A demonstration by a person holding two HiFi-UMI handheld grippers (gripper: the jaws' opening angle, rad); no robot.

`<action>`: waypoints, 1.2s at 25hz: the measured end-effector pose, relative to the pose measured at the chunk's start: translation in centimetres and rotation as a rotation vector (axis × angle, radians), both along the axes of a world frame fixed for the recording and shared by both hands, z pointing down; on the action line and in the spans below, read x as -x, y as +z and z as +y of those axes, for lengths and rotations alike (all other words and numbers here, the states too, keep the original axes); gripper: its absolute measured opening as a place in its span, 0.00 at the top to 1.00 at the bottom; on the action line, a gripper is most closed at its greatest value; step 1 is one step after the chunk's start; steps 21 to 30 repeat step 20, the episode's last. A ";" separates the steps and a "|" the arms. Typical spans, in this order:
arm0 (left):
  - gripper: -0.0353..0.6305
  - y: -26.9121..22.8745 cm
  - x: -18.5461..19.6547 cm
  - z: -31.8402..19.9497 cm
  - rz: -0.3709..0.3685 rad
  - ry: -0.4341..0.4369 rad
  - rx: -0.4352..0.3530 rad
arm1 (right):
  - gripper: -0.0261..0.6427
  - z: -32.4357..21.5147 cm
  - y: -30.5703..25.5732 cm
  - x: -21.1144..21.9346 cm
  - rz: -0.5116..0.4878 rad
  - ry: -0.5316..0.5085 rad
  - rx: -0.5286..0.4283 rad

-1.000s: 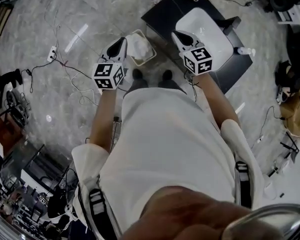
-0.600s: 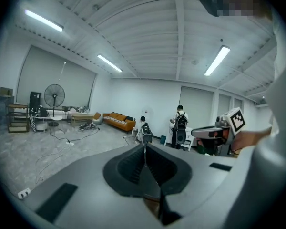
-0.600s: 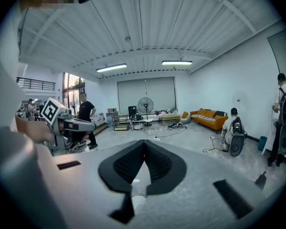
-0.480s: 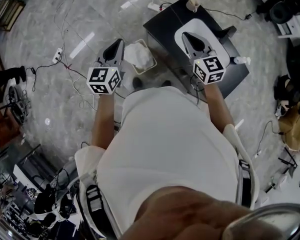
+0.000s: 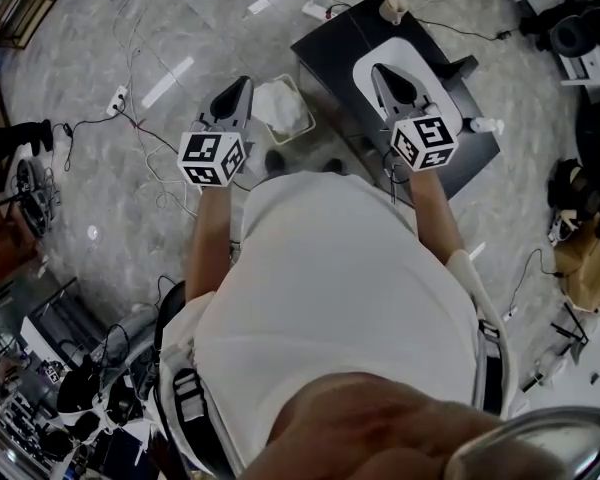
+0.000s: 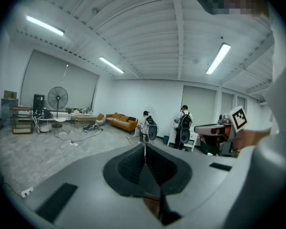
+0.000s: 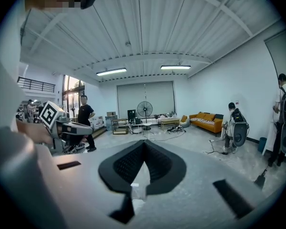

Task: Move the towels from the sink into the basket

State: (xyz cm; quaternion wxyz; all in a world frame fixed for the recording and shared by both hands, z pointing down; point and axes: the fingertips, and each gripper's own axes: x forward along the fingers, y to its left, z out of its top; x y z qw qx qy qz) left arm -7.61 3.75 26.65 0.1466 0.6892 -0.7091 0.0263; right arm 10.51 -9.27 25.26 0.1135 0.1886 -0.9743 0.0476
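Observation:
In the head view a white sink (image 5: pixel 364 67) is set in a black cabinet (image 5: pixel 330 43), and no towel shows in its visible part. Left of the cabinet, a small basket (image 5: pixel 304 99) on the floor holds a crumpled white towel (image 5: pixel 276 106). My left gripper (image 5: pixel 244 82) hovers beside the basket, shut and empty. My right gripper (image 5: pixel 378 69) hangs over the sink, also shut with nothing in it. Both gripper views look out level across the room, with the left gripper (image 6: pixel 144 146) and the right gripper (image 7: pixel 144 142) each closed tip to tip. Neither shows the sink or the basket.
A soap bottle (image 5: pixel 391 8) stands at the cabinet's far edge and a small bottle (image 5: pixel 484 125) at its right end. Cables (image 5: pixel 140 128) and a power strip (image 5: pixel 311 10) lie on the grey floor. People (image 6: pixel 183 123), a fan (image 7: pixel 145 109) and a sofa (image 7: pixel 207 120) stand far off.
Both grippers have risen and now point nearly level. The right one moved from the sink's near edge to over the basin. Little has changed over the last half second.

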 end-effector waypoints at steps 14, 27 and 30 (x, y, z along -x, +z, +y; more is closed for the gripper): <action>0.93 0.0 0.9 -0.1 0.020 -0.032 -0.014 | 0.96 -0.2 -0.4 1.0 -0.001 -0.028 -0.010; 0.93 0.3 0.8 -0.2 0.026 -0.033 -0.014 | 0.96 -0.2 -0.3 0.9 -0.006 -0.023 -0.007; 0.93 0.3 0.8 -0.2 0.026 -0.033 -0.014 | 0.96 -0.2 -0.3 0.9 -0.006 -0.023 -0.007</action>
